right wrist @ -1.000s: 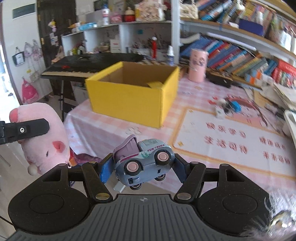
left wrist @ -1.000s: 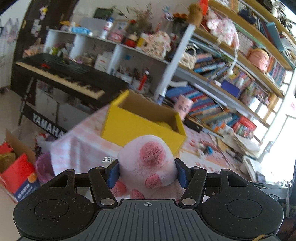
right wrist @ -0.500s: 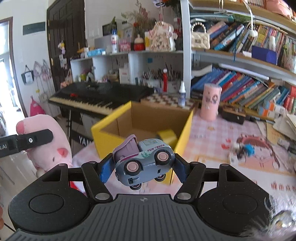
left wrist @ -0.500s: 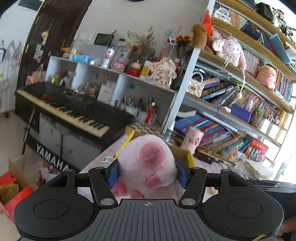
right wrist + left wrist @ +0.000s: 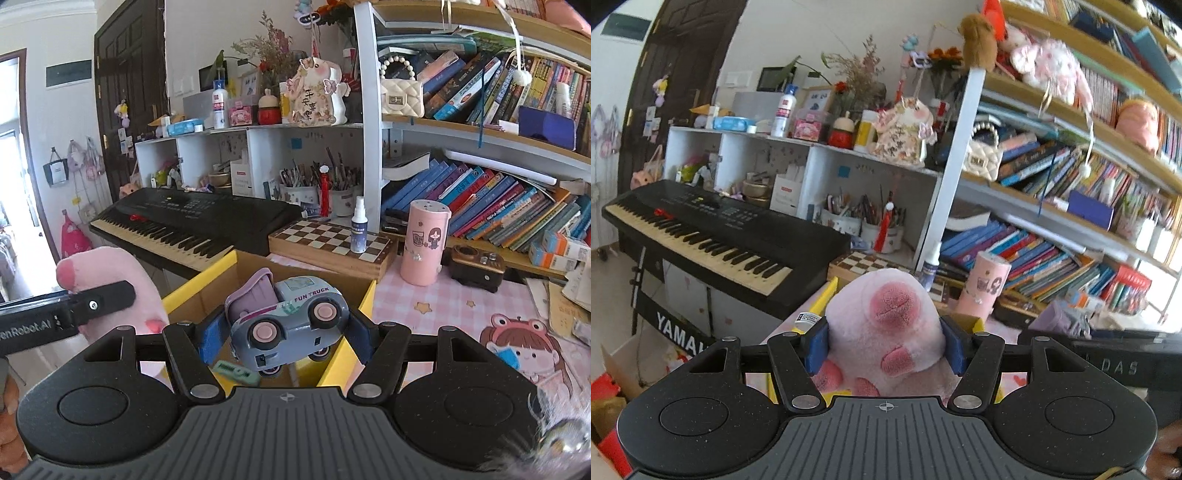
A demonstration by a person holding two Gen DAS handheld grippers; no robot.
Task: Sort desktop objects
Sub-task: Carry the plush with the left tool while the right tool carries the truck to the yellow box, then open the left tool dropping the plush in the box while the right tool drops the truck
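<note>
Pink plush pig [image 5: 882,332], blue toy truck [image 5: 291,325], both clamped

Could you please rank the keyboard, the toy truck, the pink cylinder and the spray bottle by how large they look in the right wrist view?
1. keyboard
2. toy truck, though nearness to the camera inflates it
3. pink cylinder
4. spray bottle

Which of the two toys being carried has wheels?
The blue toy truck, marked FUN TRUCK, in the right gripper. It has pink wheels; the pink plush pig in the left gripper has none.
</note>
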